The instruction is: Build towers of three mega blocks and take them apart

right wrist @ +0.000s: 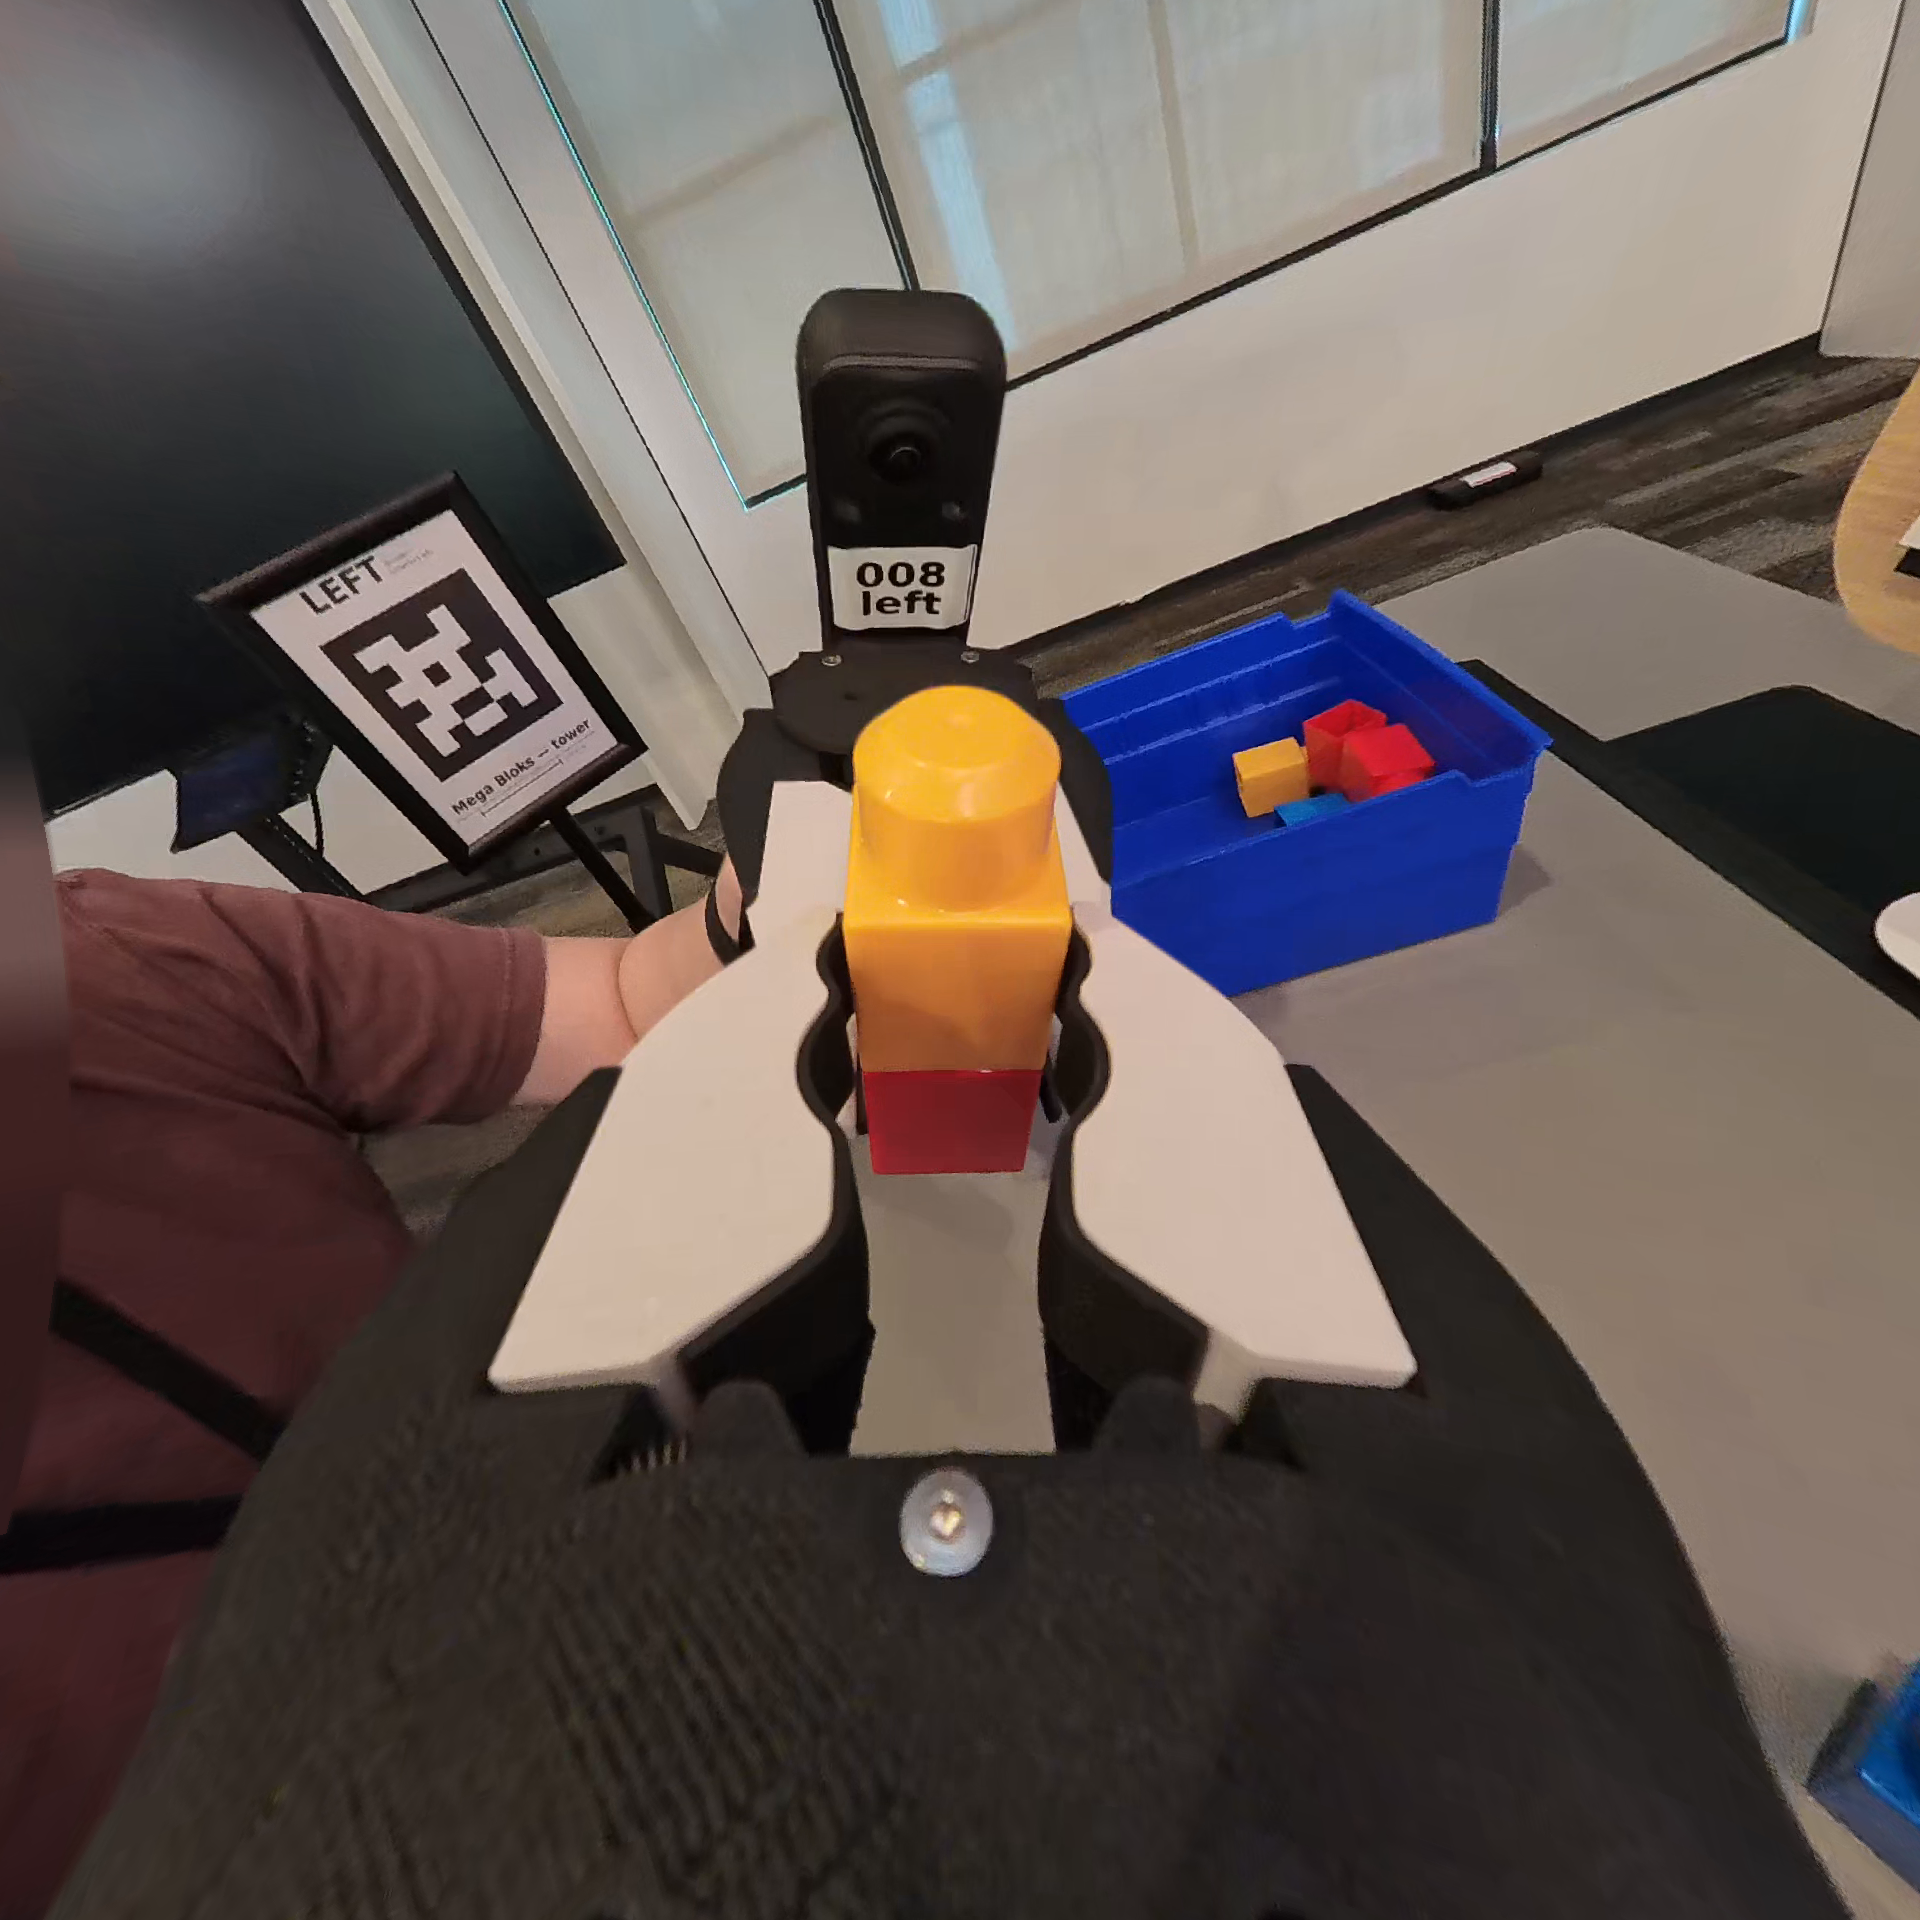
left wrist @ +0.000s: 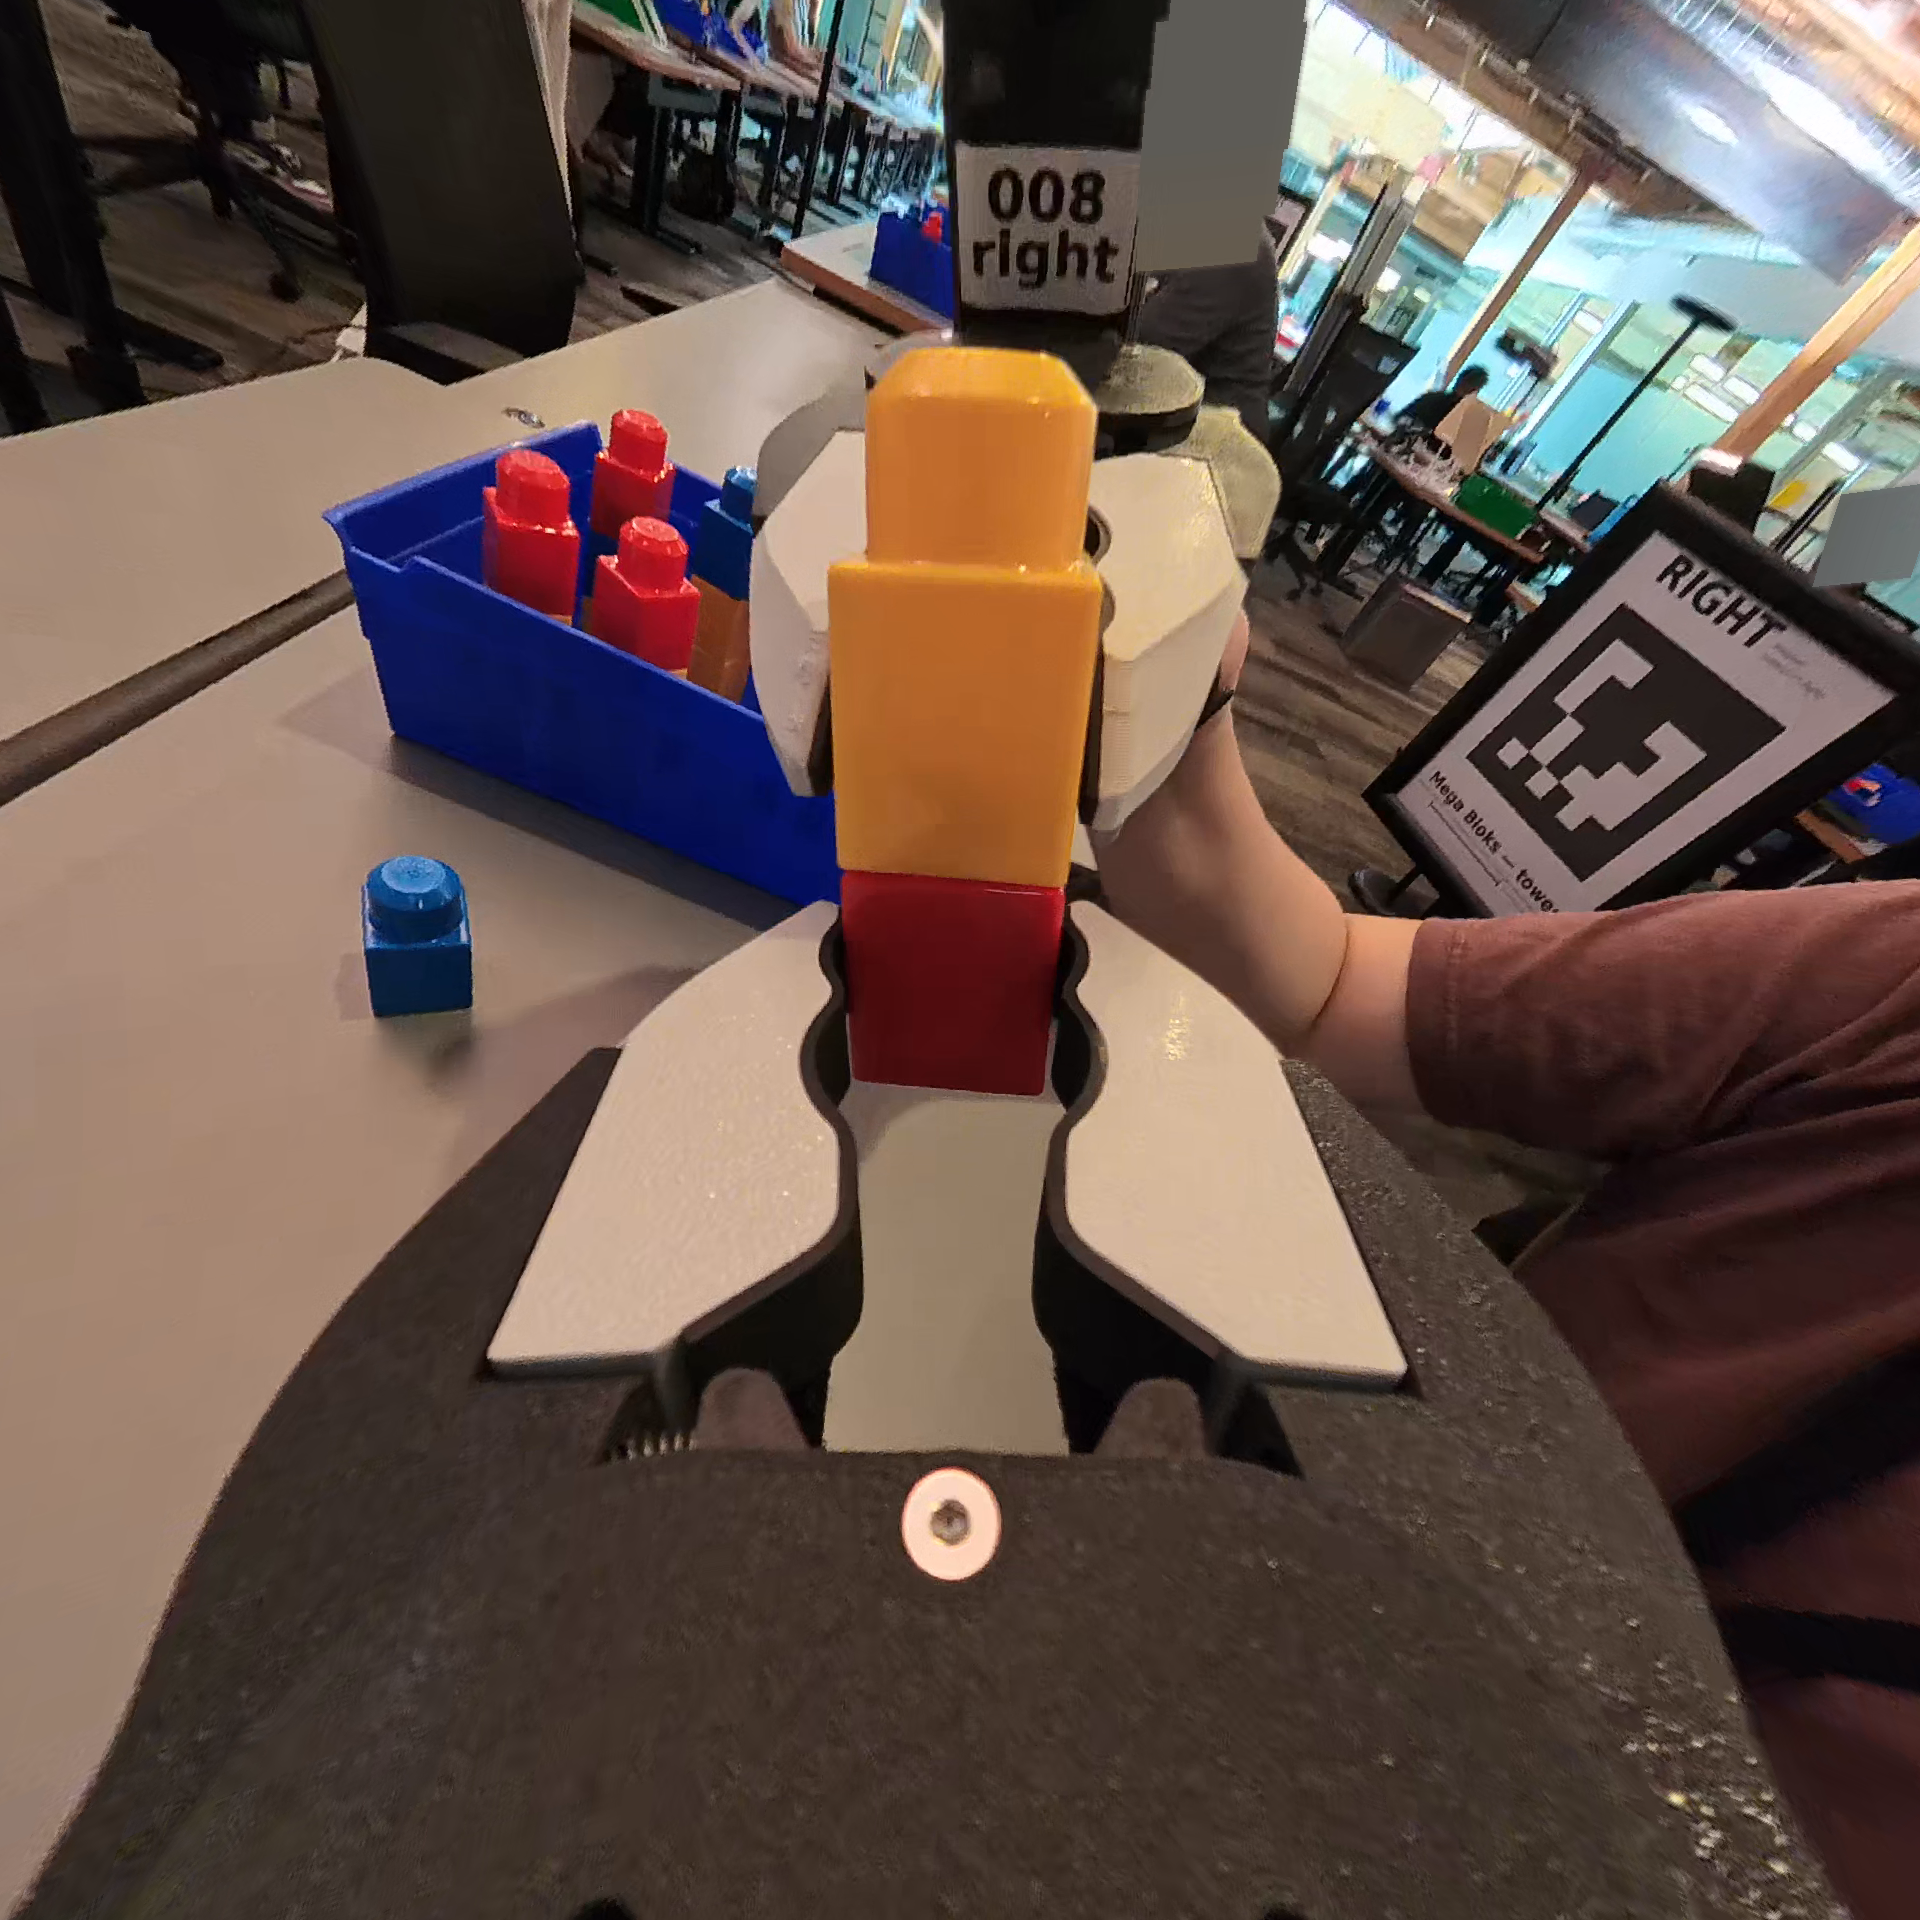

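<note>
A two-block tower stands between my two grippers, a yellow block (left wrist: 961, 717) stacked on a red block (left wrist: 951, 982). In the left wrist view my left gripper (left wrist: 951, 935) is shut on the red block, with both pads against its sides. My right gripper (left wrist: 956, 769) faces it from the far side and is shut on the yellow block. In the right wrist view my right gripper (right wrist: 951, 966) clamps the yellow block (right wrist: 951, 935) just above the red block (right wrist: 948, 1117). One of the left gripper's fingers (right wrist: 795, 842) shows behind the tower.
A loose blue block (left wrist: 418, 935) sits on the grey table (left wrist: 208, 1143) to the left and shows in the right wrist view (right wrist: 1870, 1787). A blue bin (left wrist: 540, 675) holds several red, blue and orange blocks (right wrist: 1340, 769). Framed marker signs (left wrist: 1621, 727) (right wrist: 436, 675) stand off the table. A person's arm (left wrist: 1558, 1018) reaches in. Left and right tips are no more than a few centimetres apart.
</note>
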Available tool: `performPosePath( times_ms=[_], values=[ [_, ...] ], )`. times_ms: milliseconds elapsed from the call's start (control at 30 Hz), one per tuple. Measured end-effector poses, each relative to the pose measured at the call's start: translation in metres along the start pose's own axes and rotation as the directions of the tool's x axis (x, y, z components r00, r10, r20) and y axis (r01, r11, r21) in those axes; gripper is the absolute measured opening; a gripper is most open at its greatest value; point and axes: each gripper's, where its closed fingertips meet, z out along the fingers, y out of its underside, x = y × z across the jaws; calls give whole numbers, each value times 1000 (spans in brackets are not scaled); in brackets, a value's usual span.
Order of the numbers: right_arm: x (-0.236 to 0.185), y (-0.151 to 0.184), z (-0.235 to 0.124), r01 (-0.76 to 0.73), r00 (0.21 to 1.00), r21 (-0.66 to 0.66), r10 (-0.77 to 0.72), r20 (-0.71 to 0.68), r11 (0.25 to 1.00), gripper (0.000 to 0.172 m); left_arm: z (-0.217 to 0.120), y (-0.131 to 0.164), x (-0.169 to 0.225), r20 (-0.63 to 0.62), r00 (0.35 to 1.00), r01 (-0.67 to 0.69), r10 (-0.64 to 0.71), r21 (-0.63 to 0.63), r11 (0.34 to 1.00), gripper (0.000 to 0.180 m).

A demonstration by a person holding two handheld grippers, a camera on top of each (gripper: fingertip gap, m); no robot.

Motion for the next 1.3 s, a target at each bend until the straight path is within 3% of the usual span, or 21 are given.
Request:
performPosePath(
  times_ms=[267,1300],
  values=[
    [-4,12,2,23,1000,-89,-22,20,996,37,-1,11,2,25,998,-52,56,-110,993,35],
    [-11,14,8,15,995,-90,-5,104,996,37,-4,14,13,-104,995,-3,-10,-122,993,35]
  ],
)
